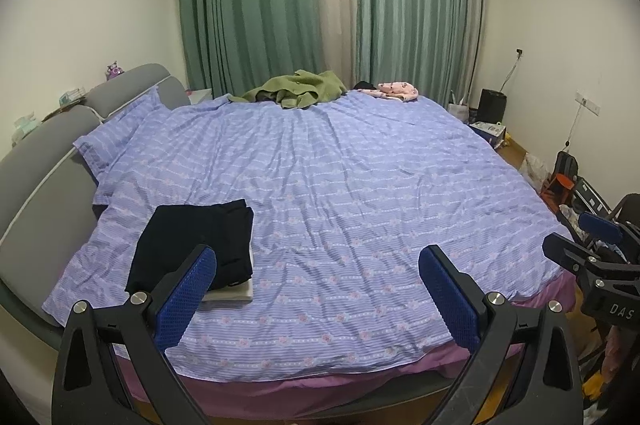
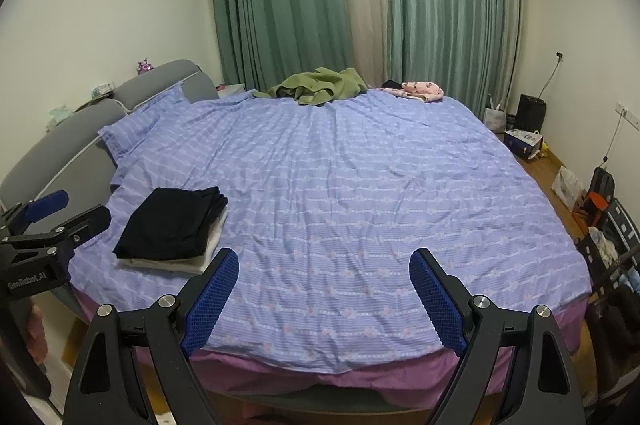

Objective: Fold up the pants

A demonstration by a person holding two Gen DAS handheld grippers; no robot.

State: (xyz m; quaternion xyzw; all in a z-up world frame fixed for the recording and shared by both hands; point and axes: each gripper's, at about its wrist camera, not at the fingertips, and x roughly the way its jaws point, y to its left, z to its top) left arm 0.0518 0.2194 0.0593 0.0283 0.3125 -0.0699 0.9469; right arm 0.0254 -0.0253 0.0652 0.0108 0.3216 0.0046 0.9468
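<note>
Pants (image 1: 196,245) folded, black, atop pale stack on bed (image 1: 340,185); left hand-held gripper (image 1: 316,289) wide, empty; right hand-held gripper (image 2: 324,289) wide, empty

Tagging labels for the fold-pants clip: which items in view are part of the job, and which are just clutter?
Job:
black folded pants, stacked on a white folded garment
bed cover
left gripper and right gripper, both open and empty

Lying about:
green garment, possibly next
pink garment
pillow
box on floor
</note>
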